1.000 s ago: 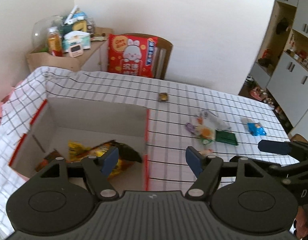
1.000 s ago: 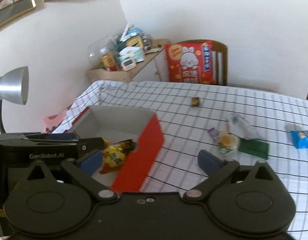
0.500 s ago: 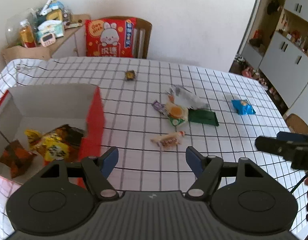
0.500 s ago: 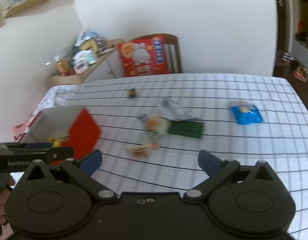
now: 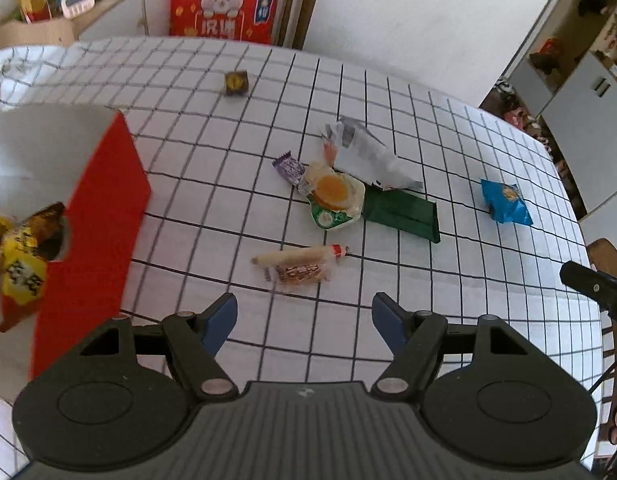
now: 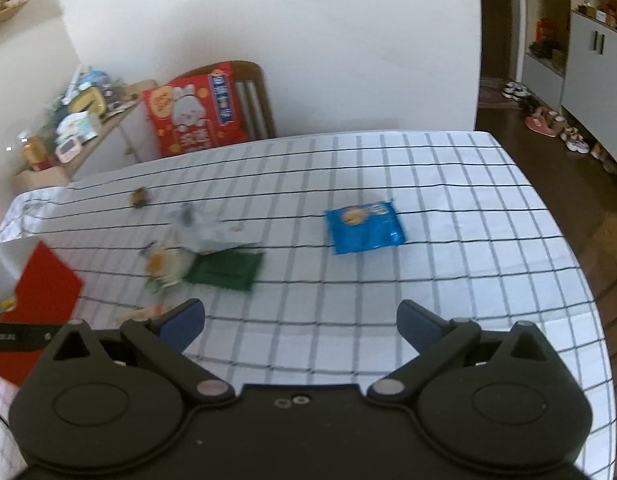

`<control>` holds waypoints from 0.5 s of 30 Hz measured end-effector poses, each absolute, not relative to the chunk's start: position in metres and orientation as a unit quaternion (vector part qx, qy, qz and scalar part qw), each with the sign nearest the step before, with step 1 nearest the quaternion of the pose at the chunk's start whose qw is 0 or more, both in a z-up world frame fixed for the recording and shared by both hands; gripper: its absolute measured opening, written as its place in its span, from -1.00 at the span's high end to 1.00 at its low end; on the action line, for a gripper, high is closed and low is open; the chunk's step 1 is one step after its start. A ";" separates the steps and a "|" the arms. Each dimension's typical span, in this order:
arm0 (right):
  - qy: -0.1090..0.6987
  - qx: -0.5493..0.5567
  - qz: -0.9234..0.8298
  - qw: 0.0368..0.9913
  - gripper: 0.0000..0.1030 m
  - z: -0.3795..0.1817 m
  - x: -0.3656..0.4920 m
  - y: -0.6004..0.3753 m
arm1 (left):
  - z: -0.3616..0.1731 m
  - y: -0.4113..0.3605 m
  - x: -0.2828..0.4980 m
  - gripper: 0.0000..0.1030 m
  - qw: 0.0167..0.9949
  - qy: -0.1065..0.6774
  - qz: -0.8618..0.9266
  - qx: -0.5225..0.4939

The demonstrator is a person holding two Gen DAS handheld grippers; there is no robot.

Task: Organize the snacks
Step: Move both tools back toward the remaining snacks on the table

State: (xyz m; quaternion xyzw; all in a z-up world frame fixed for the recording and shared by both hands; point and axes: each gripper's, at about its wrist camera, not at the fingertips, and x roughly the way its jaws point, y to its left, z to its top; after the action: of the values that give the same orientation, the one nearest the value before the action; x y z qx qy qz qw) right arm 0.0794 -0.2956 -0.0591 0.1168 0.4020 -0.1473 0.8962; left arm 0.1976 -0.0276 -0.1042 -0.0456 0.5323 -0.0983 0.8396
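My left gripper [image 5: 305, 316] is open and empty, just short of a sausage-stick snack [image 5: 298, 264] on the checked tablecloth. Beyond it lie a round orange pastry pack [image 5: 335, 196], a green packet [image 5: 402, 212], a silver wrapper [image 5: 364, 152], a small purple candy [image 5: 288, 166], a small dark cube snack [image 5: 236, 82] and a blue packet [image 5: 505, 202]. A red-and-white box [image 5: 88, 216] at the left holds yellow snack bags [image 5: 22, 260]. My right gripper [image 6: 300, 320] is open and empty, near side of the blue packet [image 6: 364, 226].
A chair with a red rabbit-print bag [image 5: 224, 4] stands behind the table. A side cabinet [image 6: 64, 132] with bottles and boxes is at the far left. The table's right edge [image 6: 580, 280] drops to a dark floor. The right gripper's tip [image 5: 592, 286] shows at the left view's right edge.
Both grippers have swung right, away from the box. The left one has come close over the sausage stick; the right one now faces the blue packet. Both stay open.
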 end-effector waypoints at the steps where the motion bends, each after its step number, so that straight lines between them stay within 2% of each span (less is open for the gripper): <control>1: 0.403 0.115 -0.149 0.895 -0.99 -0.061 0.083 -0.301 | -0.107 -0.030 0.202 -0.43 0.837 0.537 -0.093 -0.048; 15: 0.420 0.099 -0.163 0.888 -0.99 -0.090 0.149 -0.358 | -0.150 -0.040 0.260 -0.43 0.800 0.590 -0.048 -0.095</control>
State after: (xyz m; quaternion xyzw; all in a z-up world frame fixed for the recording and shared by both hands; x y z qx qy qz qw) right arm 0.1494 -0.3579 -0.0900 0.0987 0.4196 -0.1626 0.8875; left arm 0.2599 -0.0402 -0.1503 -0.0947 0.5905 -0.0478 0.8000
